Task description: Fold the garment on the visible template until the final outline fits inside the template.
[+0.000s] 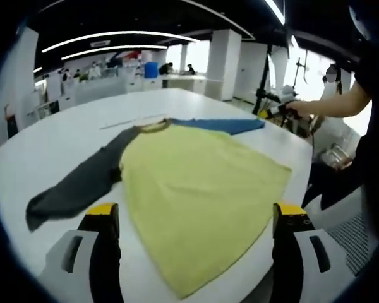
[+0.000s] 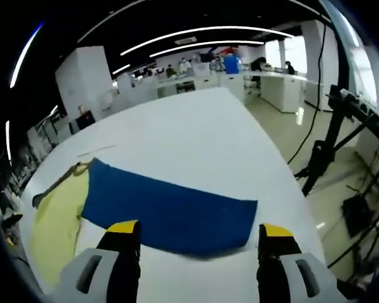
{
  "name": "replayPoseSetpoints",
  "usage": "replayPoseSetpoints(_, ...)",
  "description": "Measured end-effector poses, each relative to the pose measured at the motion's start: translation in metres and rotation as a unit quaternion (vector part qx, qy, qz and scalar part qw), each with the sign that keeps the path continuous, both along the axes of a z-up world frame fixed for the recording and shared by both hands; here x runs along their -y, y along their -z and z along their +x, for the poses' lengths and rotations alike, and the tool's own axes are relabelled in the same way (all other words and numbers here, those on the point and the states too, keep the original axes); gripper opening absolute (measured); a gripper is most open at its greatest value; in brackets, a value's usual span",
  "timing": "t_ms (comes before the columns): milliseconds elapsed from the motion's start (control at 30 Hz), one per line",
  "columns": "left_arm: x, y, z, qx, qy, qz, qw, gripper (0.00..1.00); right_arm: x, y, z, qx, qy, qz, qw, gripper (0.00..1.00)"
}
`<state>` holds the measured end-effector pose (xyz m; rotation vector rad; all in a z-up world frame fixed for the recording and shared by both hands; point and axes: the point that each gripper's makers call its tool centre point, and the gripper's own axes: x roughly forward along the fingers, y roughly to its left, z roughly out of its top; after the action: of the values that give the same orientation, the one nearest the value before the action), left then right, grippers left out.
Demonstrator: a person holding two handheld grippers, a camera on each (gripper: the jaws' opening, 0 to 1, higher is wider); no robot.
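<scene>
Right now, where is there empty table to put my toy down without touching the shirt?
The white table is bare beyond the shirt's collar, and past the blue sleeve toward the far end. There is also a bare strip beside the grey sleeve. It is crowded where the yellow shirt body nearly reaches the near edge, between the left gripper's open jaws.

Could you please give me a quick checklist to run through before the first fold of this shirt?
1. Shirt lies flat, yellow body spread on the white table: ok.
2. Grey sleeve stretched out to the side, unfolded: ok.
3. Blue sleeve stretched out flat in front of the right hand-held gripper: ok.
4. Right hand-held gripper open, jaws apart on either side of the sleeve end: ok.
5. Left hand-held gripper open at the shirt's hem, holding nothing: ok.
6. Template outline under or around the shirt: cannot tell, no marking is plain.
</scene>
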<state>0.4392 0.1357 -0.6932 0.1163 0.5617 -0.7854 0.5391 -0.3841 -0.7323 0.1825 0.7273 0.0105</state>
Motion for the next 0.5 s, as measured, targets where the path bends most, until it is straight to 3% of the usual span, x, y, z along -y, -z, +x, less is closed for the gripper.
replayPoseSetpoints(200,-0.003,0.001,-0.004,-0.004,-0.007,0.0,1.0,0.97,0.007,0.01,-0.001,-0.017,0.003,-0.018,0.9997,0.59)
replayPoseSetpoints(333,-0.008,0.002,-0.005,-0.006,-0.014,0.005,0.9999,0.96,0.016,0.015,-0.005,-0.032,0.033,-0.017,0.9988,0.37)
replayPoseSetpoints(400,-0.01,0.002,-0.007,-0.007,-0.017,0.008,0.9998,0.95,0.025,0.014,-0.004,-0.025,0.068,-0.006,0.9974,0.3)
replayPoseSetpoints(500,-0.013,0.004,-0.01,-0.009,-0.018,0.013,0.9997,0.94,0.033,0.018,-0.008,-0.038,0.07,-0.025,0.9965,0.22)
